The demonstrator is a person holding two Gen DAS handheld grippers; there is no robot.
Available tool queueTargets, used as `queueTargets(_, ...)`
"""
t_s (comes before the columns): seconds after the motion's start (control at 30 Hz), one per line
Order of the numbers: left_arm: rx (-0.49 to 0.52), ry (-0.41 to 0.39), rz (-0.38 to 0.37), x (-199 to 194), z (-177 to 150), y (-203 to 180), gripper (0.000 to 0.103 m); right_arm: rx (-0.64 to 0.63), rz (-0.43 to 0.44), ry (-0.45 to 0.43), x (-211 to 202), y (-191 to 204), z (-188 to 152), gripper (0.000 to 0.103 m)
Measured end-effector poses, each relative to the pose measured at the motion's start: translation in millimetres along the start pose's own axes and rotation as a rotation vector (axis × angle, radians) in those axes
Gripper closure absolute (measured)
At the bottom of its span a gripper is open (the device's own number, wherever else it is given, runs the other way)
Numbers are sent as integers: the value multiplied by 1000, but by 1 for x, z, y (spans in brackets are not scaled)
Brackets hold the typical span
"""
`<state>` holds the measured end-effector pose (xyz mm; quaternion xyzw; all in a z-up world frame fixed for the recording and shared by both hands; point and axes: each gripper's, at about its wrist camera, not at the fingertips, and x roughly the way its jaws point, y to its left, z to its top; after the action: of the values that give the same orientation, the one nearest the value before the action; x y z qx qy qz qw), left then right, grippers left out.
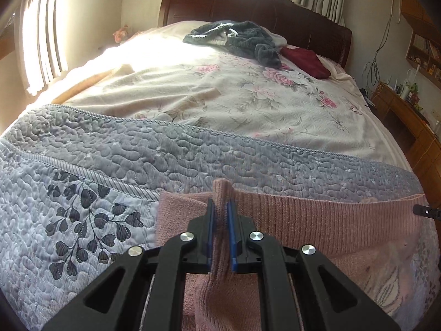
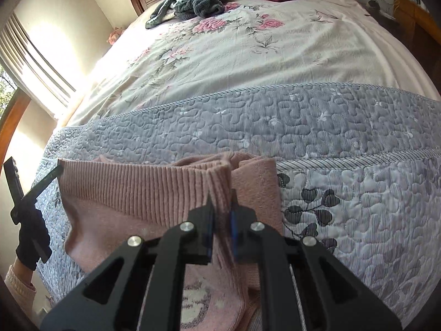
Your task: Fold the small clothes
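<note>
A small pink knitted sweater point(image 1: 330, 220) with a ribbed hem lies stretched across the grey quilted bedspread point(image 1: 110, 154) near the bed's foot. My left gripper point(image 1: 220, 207) is shut on a pinched fold of its hem at the left corner. In the right wrist view the same pink sweater point(image 2: 132, 190) shows a white motif low down, and my right gripper point(image 2: 222, 198) is shut on the bunched hem at its right corner. The left gripper's black tip point(image 2: 51, 178) shows at the far left, held by a gloved hand point(image 2: 30, 245).
A floral cream sheet point(image 1: 248, 102) covers the middle of the bed. A dark grey fleece garment point(image 1: 242, 40) and a folded dark red cloth point(image 1: 306, 60) lie by the wooden headboard point(image 1: 248, 2). A window with blinds point(image 1: 41, 35) is at left, a wooden desk point(image 1: 405, 110) at right.
</note>
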<state>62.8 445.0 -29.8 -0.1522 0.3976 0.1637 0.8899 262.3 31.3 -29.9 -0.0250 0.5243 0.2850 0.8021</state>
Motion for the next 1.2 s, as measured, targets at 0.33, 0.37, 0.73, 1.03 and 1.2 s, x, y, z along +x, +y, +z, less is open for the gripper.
queueTargets(0.33, -48, 105, 90, 32, -20, 23, 78, 25, -58, 49, 27, -15, -13, 80)
queueTargets(0.37, -65, 101, 93, 26, -21, 27, 78, 22, -51, 41, 22, -16, -17, 77)
queueTargets(0.73, 96, 56, 27, -60, -82, -12, 78, 4, 107, 96, -42, -5, -134, 66)
queueTargets(1.03, 90, 172, 0, -46, -127, -30, 77, 18, 99, 191, -21, 8, -171, 92)
queueTargets(1.2, 95, 221, 16, -33, -135, -23, 77, 51, 136, 163, -48, 4, -161, 96)
